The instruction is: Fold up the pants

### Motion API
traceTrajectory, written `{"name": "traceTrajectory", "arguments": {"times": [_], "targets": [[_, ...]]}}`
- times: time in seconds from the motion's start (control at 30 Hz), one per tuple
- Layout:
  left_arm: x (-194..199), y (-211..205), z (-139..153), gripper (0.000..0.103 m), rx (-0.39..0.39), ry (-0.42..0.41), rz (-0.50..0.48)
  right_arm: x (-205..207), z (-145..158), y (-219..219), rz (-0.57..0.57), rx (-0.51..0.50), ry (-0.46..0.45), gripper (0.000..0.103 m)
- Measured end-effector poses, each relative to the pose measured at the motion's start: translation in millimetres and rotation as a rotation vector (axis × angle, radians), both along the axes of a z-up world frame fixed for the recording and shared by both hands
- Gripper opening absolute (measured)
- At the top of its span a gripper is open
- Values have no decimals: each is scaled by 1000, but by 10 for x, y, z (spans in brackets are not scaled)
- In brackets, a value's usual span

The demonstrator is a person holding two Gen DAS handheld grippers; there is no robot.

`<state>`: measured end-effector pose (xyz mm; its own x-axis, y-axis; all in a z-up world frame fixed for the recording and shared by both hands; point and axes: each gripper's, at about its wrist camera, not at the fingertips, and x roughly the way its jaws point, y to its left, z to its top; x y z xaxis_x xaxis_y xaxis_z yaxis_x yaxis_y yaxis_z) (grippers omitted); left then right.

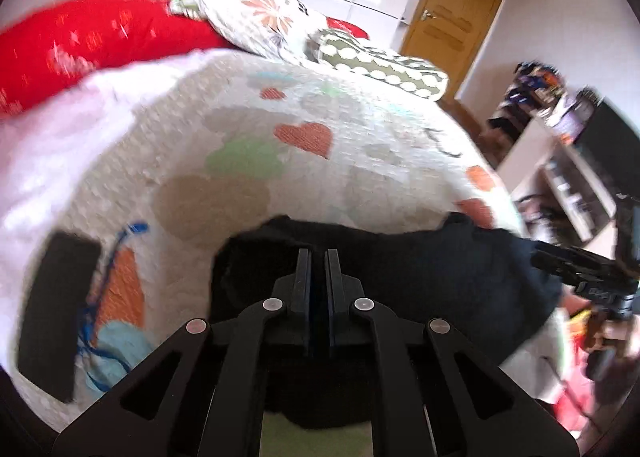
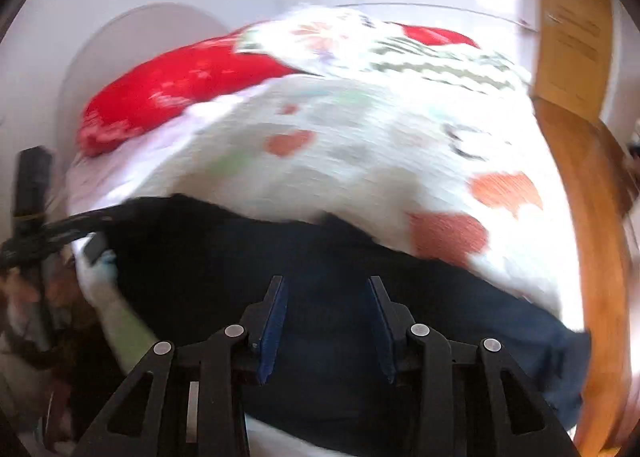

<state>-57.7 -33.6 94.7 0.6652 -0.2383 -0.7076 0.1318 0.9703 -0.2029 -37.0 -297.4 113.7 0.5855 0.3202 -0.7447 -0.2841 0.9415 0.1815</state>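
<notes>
Dark navy pants (image 1: 400, 257) lie across the near edge of a bed with a heart-patterned quilt (image 1: 304, 129). My left gripper (image 1: 319, 257) is shut on a fold of the pants at their left end. In the right wrist view the pants (image 2: 340, 257) spread wide below my right gripper (image 2: 328, 285), whose jaws stand open just above the fabric, holding nothing. The right gripper also shows in the left wrist view (image 1: 576, 261) at the pants' right end. The left gripper shows at the left edge of the right wrist view (image 2: 80, 223). Both views are motion-blurred.
A red pillow (image 1: 92, 41) and floral and dotted pillows (image 1: 380, 61) lie at the bed's head. A black flat object (image 1: 56, 313) with a blue cord lies on the quilt at left. A wooden door (image 1: 452, 17) and cluttered shelves (image 1: 560, 161) stand to the right. A wooden footboard (image 2: 592, 217) borders the bed.
</notes>
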Motion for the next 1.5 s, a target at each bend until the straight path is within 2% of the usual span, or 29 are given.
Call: {"name": "traceTrajectory", "arguments": {"times": [0.03,0.1,0.17,0.23,0.33,0.4,0.43,0.47,0.53,0.7,0.8,0.87,0.9,0.93,0.97,1.0,1.03,1.1,1.23,1.3,1.4,1.5], "targets": [[46,-15,-49,4,51,3,34,29,-81,-31,-3,37,19,39],[132,113,-144,4,67,44,100,98,-194,89,24,64,24,39],[146,326,-180,5,32,72,146,205,-261,261,53,48,17,39],[89,536,-156,10,-24,91,171,394,-309,486,103,35,10,39],[-92,618,51,10,10,28,197,588,-483,735,179,7,22,39],[-175,543,211,13,-8,-13,157,734,-697,843,135,-103,78,39],[-202,493,263,23,-27,-26,132,751,-703,855,132,-105,75,39],[-210,439,289,41,-45,-34,109,742,-672,843,124,-98,64,39],[-175,291,279,53,-70,-41,75,688,-554,785,98,-73,48,39],[59,9,-59,53,-21,25,46,522,-362,702,106,3,6,39],[250,-7,-374,53,22,89,93,523,-384,780,126,7,-6,39],[332,63,-522,54,47,112,147,613,-526,866,138,-6,14,39],[385,112,-583,56,48,124,172,656,-595,900,138,-30,24,39],[441,175,-649,70,37,143,190,740,-722,908,102,-95,36,39],[491,252,-720,73,3,183,207,762,-742,867,80,-97,32,39],[497,306,-755,73,-40,203,211,787,-734,782,67,-44,32,39],[487,339,-755,73,-67,203,214,801,-708,680,36,-4,38,39],[453,311,-713,73,-37,188,206,750,-622,539,-37,-41,28,39],[299,233,-621,73,-1,165,206,436,-500,404,6,23,23,40],[210,206,-551,73,6,139,212,293,-542,393,29,-1,12,42],[63,86,-348,73,22,85,192,199,-672,353,20,-47,53,42],[-20,-88,-148,73,43,32,147,-36,-461,196,-12,8,37,42]]}}
